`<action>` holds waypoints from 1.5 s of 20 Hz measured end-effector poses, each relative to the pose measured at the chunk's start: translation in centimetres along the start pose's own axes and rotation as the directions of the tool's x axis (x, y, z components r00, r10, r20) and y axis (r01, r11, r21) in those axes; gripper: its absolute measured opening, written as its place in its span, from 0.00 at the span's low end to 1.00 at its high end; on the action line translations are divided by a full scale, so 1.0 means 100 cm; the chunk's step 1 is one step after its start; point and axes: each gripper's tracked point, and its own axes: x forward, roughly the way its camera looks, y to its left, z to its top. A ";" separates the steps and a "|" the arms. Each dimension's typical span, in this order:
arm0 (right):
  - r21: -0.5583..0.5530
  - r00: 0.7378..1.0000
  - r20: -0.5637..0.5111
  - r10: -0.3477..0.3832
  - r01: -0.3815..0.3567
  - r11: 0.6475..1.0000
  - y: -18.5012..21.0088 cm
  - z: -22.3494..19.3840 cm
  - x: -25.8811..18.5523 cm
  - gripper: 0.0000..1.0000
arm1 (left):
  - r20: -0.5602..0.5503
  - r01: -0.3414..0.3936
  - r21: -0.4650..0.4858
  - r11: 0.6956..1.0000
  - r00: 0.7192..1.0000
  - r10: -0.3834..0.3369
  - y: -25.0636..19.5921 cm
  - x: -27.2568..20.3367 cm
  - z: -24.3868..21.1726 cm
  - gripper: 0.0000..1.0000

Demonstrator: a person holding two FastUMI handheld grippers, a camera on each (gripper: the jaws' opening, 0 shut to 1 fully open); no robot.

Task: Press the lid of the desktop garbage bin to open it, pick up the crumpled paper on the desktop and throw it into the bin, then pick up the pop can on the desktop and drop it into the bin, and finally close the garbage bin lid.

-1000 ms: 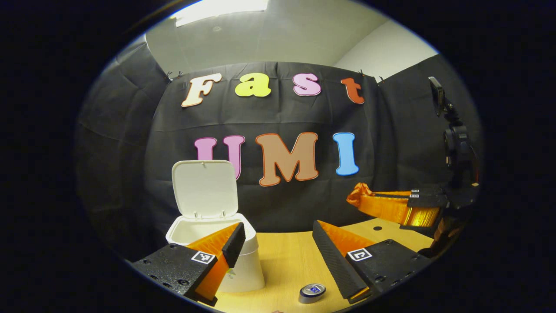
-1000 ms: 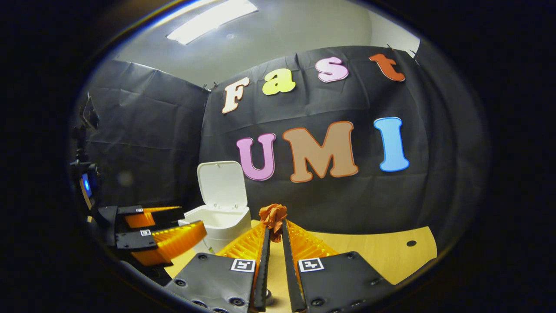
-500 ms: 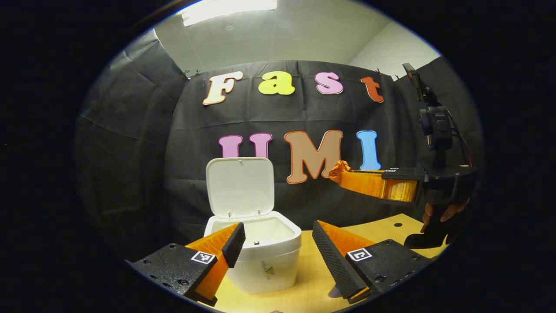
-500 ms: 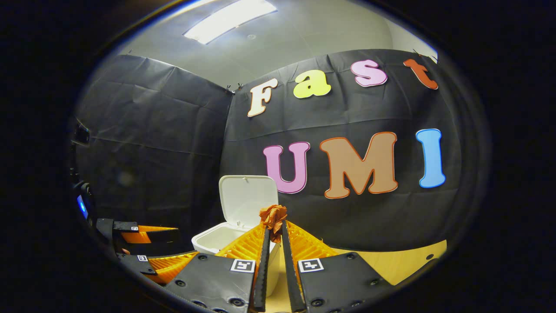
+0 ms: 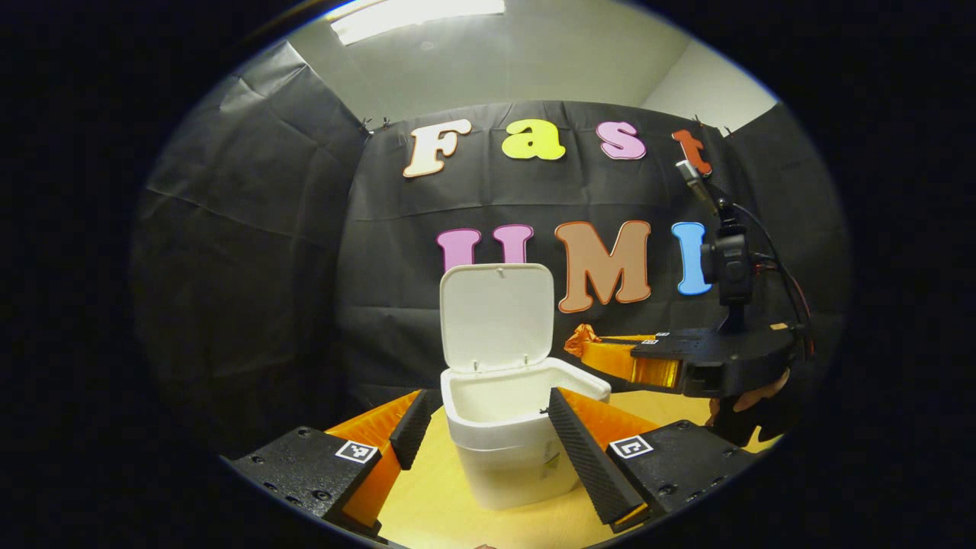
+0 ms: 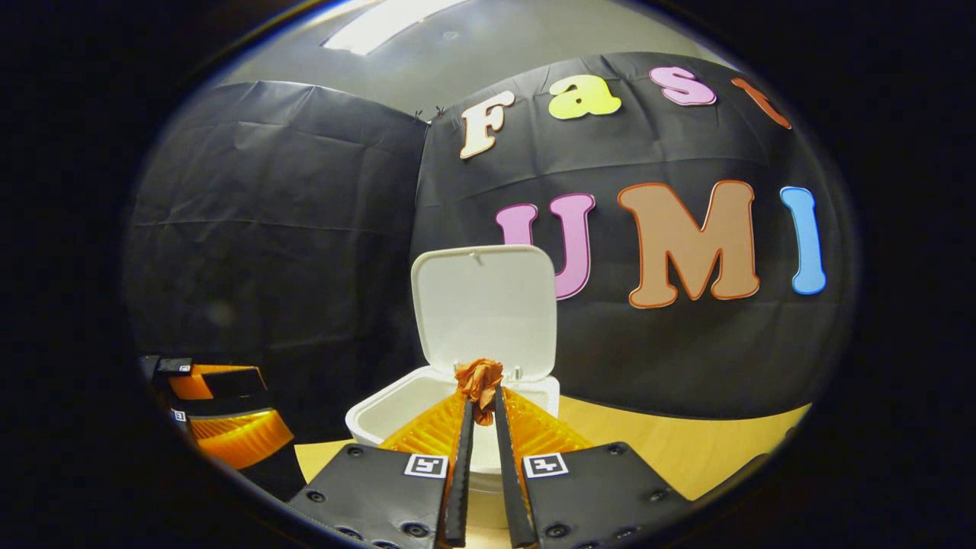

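In the right gripper view, the crumpled paper (image 6: 479, 381) shows just its top above the right gripper (image 6: 479, 415), the rest pinched out of sight between the 2 fingers, which also cover the front of the bin (image 6: 389, 415). In the left gripper view, the left gripper (image 5: 482, 431) masks the bin's lower corners, and its inside bottom cannot be seen. A hand (image 5: 751, 404) under the other gripper is mostly hidden.

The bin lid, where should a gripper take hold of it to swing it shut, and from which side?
The lid stands upright, hinged at the back rim of the bin. Its free top edge lies farthest from the hinge, so hook or push there, coming from above and behind, probably with the open left gripper. The right gripper is busy holding the crumpled paper.
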 end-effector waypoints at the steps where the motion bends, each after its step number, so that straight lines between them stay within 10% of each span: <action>1: 0.004 1.000 -0.013 0.003 -0.003 1.000 0.003 -0.005 0.006 0.22 | -0.005 -0.007 -0.003 1.000 1.000 0.007 0.005 -0.001 -0.003 0.94; 4: 0.061 0.997 -0.075 0.014 -0.009 0.998 0.009 -0.017 0.018 0.34 | -0.014 -0.021 -0.014 1.000 1.000 0.021 0.017 -0.003 -0.008 0.94; 7: 0.090 0.998 -0.053 -0.017 0.022 0.996 0.004 -0.012 0.014 0.94 | -0.012 -0.018 -0.017 1.000 1.000 0.018 0.019 -0.002 -0.007 0.94; 20: -0.018 0.970 0.117 -0.212 0.215 0.976 -0.062 0.029 -0.087 0.95 | -0.001 0.143 -0.043 0.989 0.990 -0.143 -0.059 0.017 -0.006 0.94; 30: 0.042 0.886 0.125 -0.446 0.444 0.895 -0.157 0.020 -0.198 0.95 | -0.026 0.336 -0.085 0.938 0.940 -0.339 -0.169 0.023 -0.017 0.93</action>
